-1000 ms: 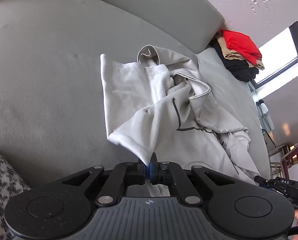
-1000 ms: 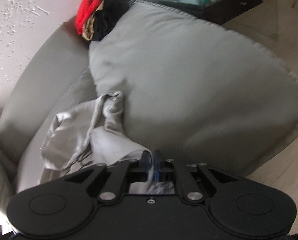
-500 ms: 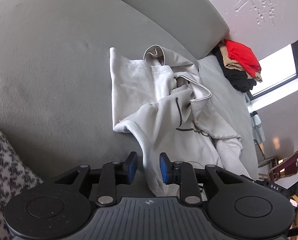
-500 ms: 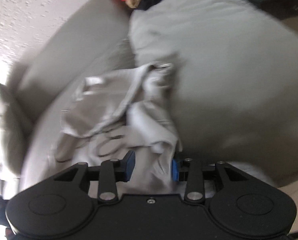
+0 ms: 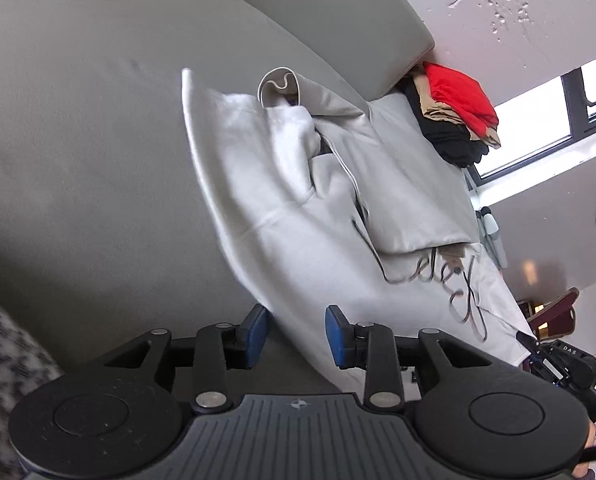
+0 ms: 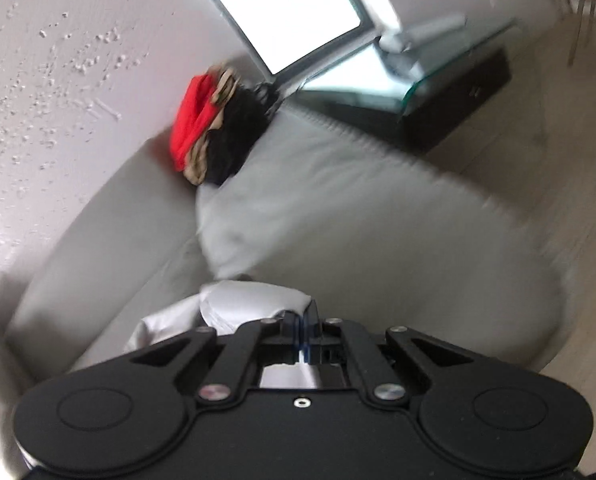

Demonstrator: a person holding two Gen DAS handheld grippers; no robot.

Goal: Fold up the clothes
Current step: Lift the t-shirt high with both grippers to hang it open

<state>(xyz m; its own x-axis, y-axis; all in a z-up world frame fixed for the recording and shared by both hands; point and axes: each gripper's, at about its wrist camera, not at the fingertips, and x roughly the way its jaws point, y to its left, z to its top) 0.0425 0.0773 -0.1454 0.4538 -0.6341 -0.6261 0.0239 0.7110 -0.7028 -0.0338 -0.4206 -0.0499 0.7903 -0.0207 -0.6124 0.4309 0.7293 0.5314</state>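
1. Sofa first, since it is the biggest thing: big and grey, it fills most of both views, and a checked cushion peeks in at the low left corner of the left view.
2. Next comes the pale grey top, the thing to fold. It lies on the sofa seat, partly spread out and partly bunched up, with a flap turned over in the middle and dark squiggly writing near its lower end.
3. A small pile of clothes (red, tan and black) sits at the far end of the sofa, well apart from the top. It looks folded, so I think some of the job is done.
4. The pale top is not a neat shape. I think it needs flattening and folding.
5. The left tongs are spread wide. An edge of the top runs down between the blue pads, but they do not pinch it.
6. The right tongs are pressed together on a bit of the pale cloth (that view is blurry, but cloth shows right at the tips).
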